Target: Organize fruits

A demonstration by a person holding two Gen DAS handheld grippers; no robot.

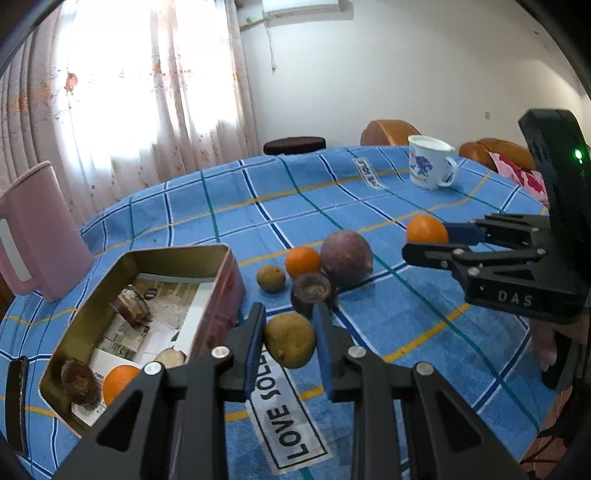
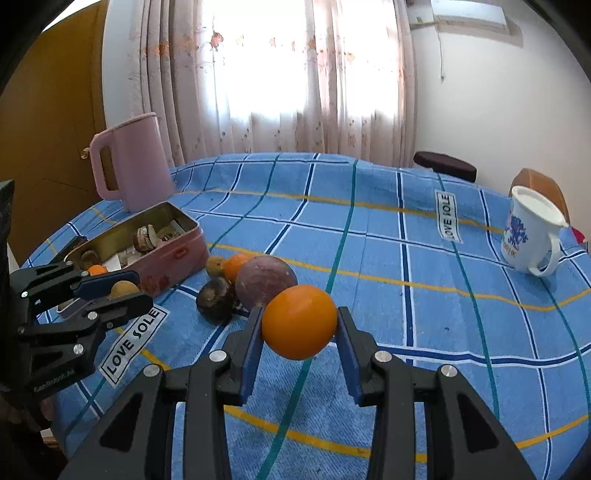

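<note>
We held brown fruit (image 1: 290, 339) in left gripper (image 1: 290, 341), orange (image 2: 299, 322) in right gripper (image 2: 300, 328); judged tin (image 1: 218, 295) best entered slow, level, one at a time.

A: What sort of place was it?
B: A home, a lived-in dining or sitting room. Table (image 2: 369, 236) had a blue plaid cloth with "LOVE SOLE" labels on it
A: Anything else domestic?
B: Sheer floral curtains (image 2: 280, 74) over a bright window, a wall air conditioner (image 1: 306, 9) up top, a brown wooden door (image 2: 48, 147). A pink jug (image 2: 129, 162) and a printed white mug (image 2: 532, 232) stood on the cloth, plus a pink tin (image 1: 155, 314) with fruit in it
A: Seating?
B: Orange chair backs (image 1: 388, 132) and a dark round stool (image 1: 294, 144) beside the far edge of the table
</note>
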